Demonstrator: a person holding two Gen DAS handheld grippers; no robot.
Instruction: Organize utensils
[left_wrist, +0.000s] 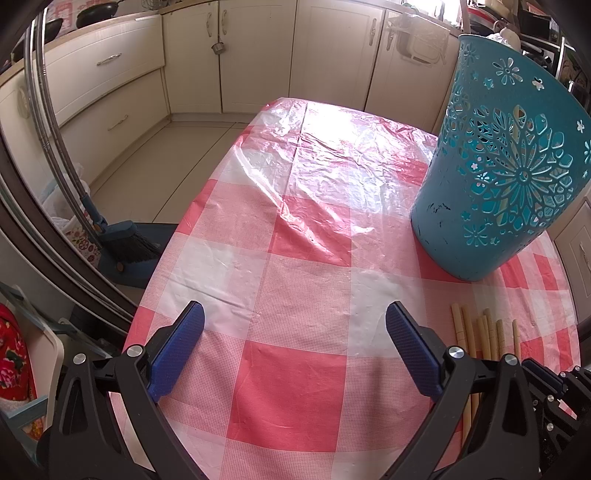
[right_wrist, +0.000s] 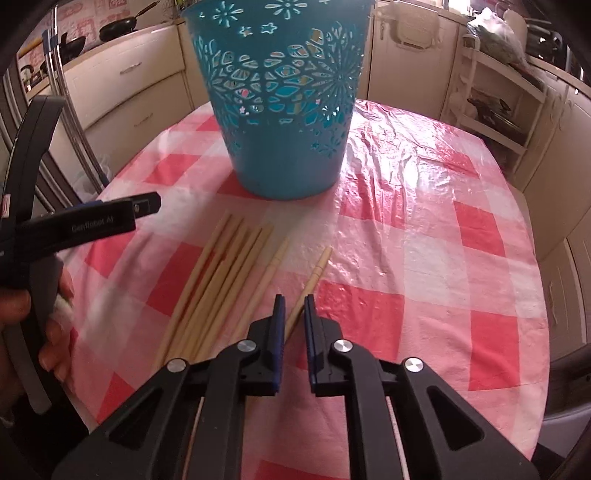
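Note:
Several bamboo chopsticks lie on the red-and-white checked tablecloth in front of a teal cut-out basket. One chopstick lies apart on the right, and its near end runs between the jaws of my right gripper, which are nearly closed around it. My left gripper is wide open and empty over the cloth, left of the chopstick ends and the basket. The left gripper also shows at the left edge of the right wrist view.
Cream kitchen cabinets surround the table. A broom and dustpan stand on the floor to the left. A white shelf rack stands at the right. The table edge curves away on both sides.

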